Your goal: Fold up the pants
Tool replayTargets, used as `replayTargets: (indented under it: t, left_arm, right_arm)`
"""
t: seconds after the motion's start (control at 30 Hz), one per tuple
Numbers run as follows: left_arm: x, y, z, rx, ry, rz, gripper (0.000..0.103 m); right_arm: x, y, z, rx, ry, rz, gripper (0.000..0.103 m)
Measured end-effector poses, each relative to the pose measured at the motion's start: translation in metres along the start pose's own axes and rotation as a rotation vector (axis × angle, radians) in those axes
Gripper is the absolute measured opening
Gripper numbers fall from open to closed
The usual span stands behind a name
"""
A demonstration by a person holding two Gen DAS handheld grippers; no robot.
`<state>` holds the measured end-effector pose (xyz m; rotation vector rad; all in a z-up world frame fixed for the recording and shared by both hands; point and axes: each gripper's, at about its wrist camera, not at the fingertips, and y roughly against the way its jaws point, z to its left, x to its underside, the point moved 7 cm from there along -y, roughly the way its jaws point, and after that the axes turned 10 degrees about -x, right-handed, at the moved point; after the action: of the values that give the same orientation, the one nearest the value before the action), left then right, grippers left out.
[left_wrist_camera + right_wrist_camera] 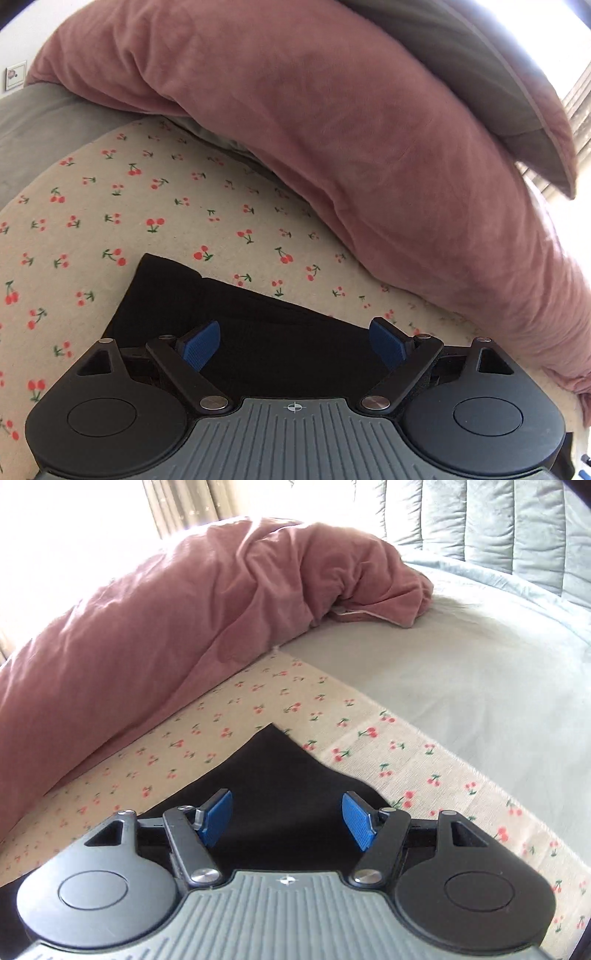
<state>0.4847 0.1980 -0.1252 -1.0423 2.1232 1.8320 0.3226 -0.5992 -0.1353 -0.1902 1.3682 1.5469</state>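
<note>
Black pants (236, 314) lie flat on a cream cloth (92, 229) printed w/ small red cherries on green stems; cloth looks like a woven cotton w/ fine grain, its edge in the right wrist view straight and slightly frayed. Pants fabric is matte, dark, no pattern readable; in the left wrist view the layers step at one end, so at least two thicknesses stacked, edge running diagonally. In the right wrist view the pants (273, 775) end in a sharp pointed corner aimed away from the camera. Left gripper (293, 347) sits low over the pants, jaws spread wide, blue ribbed pads (201, 345) apart w/ nothing between them; can't tell if they touch the fabric. Right gripper (287, 818) likewise spread wide over the black fabric, blue textured pads (356, 819) gripping nothing. Both gripper bodies: black plastic w/ round discs at each side, grey ridged centre plate, steel pivot screws. Behind the cloth a bulky dusty-pink duvet (166, 627) is bunched in a long soft roll, velvety nap, deep creases; it overlaps the far edge of the cherry cloth. Pale grey-green bedsheet (461, 672) smooth beside the cloth, and a padded channel-stitched headboard (498, 524) beyond. Grey pillow (480, 74) w/ piped edge rests on top of the duvet in the left wrist view.
</note>
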Motion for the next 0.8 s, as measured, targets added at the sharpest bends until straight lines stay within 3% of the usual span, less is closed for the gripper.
replayTargets:
  t: [0.13,0.33,0.37,0.4,0.43,0.47,0.5,0.53,0.57,0.67,0.8]
  left_arm:
    - [0.002,-0.023,-0.007,-0.094,-0.066,-0.011,0.09]
    - [0.016,-0.028,-0.025,-0.206,-0.231,-0.058,0.084]
    - [0.02,-0.029,-0.027,-0.218,-0.271,-0.076,0.08]
    - [0.023,-0.029,-0.028,-0.226,-0.293,-0.09,0.073]
    - [0.024,-0.028,-0.028,-0.23,-0.306,-0.102,0.066]
    - [0.025,-0.025,-0.029,-0.232,-0.313,-0.111,0.042]
    - [0.026,-0.023,-0.03,-0.219,-0.32,-0.115,0.01]
    - [0.026,-0.02,-0.03,-0.207,-0.311,-0.11,0.008]
    - [0.027,-0.019,-0.03,-0.214,-0.312,-0.112,0.0]
    - [0.03,-0.014,-0.031,-0.227,-0.342,-0.137,0.0]
    - [0.022,0.004,-0.026,-0.2,-0.27,-0.171,0.0]
  right_arm:
    - [-0.009,-0.032,0.001,0.043,0.115,0.002,0.065]
    - [-0.028,-0.078,0.019,0.029,0.231,-0.001,0.063]
    - [-0.026,-0.087,0.021,0.005,0.216,0.021,0.052]
    - [-0.022,-0.094,0.022,-0.018,0.21,0.039,0.031]
    - [-0.02,-0.097,0.024,-0.004,0.243,0.023,0.019]
    - [-0.019,-0.1,0.026,0.033,0.301,0.011,0.006]
    - [-0.017,-0.1,0.029,0.049,0.352,0.011,0.001]
    - [-0.017,-0.097,0.029,0.043,0.359,0.009,0.0]
    - [-0.019,-0.093,0.028,0.029,0.343,0.008,0.0]
    - [-0.028,-0.073,0.027,0.034,0.331,-0.042,0.0]
    - [-0.054,-0.027,0.037,0.016,0.348,-0.144,0.0]
